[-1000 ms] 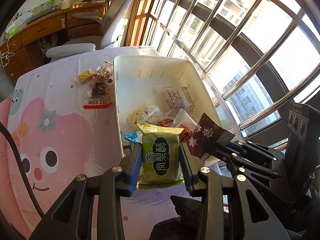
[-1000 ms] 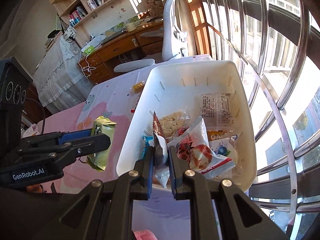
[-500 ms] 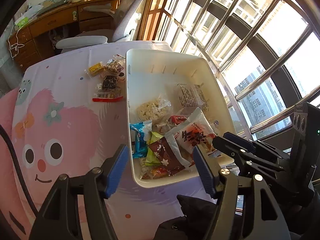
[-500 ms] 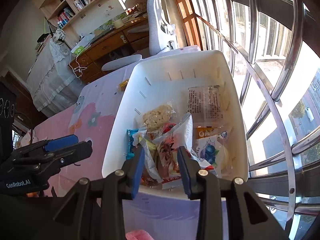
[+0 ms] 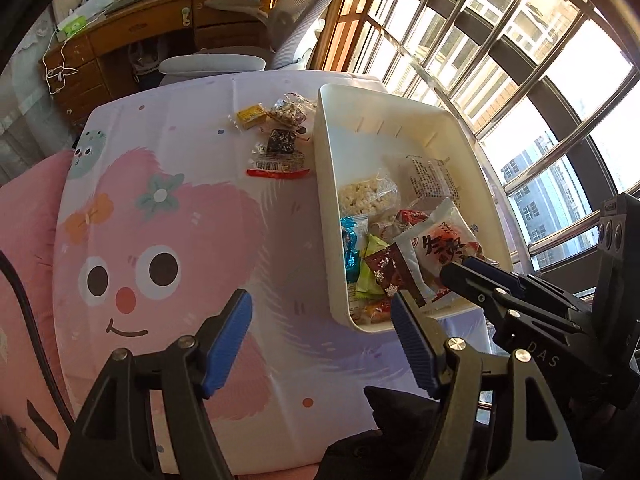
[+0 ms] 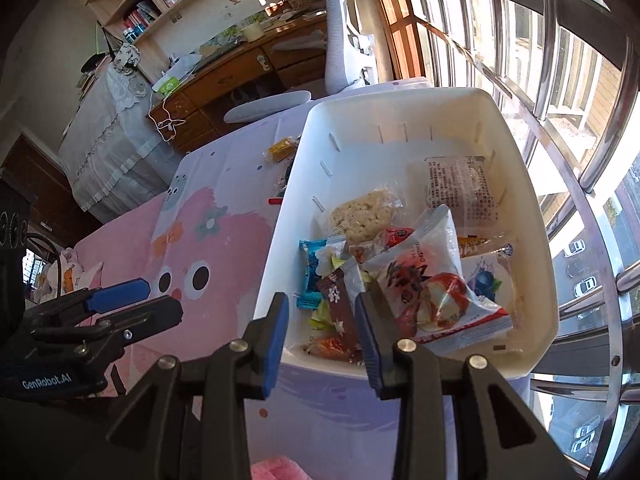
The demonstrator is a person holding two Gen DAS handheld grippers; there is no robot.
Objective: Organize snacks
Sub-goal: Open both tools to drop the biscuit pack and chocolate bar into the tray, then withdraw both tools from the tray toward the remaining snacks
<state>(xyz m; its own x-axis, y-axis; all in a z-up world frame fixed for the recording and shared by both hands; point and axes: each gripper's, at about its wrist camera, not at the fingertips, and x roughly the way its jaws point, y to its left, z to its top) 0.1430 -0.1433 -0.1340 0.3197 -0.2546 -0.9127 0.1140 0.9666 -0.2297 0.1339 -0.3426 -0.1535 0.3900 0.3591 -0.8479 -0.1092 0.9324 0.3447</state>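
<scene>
Both packets have left the jaws since a second ago: the left gripper (image 5: 322,330), still opening wide, holds nothing over the tablecloth (image 5: 168,184); the right gripper (image 6: 320,330), narrower, is empty above the brown packet (image 6: 340,304) in the white bin (image 6: 536,320), green packet (image 5: 370,276) alongside.

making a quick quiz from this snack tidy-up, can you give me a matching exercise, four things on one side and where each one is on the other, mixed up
Things:
1. yellow snack
2. rice puff cake
3. brown snowflake packet
4. office chair

Places:
A. in the white bin, mid-way along
B. beyond the table's far edge
C. on the tablecloth, outside the bin
D. at the bin's near end

Pairs: 1-C, 2-A, 3-D, 4-B
</scene>
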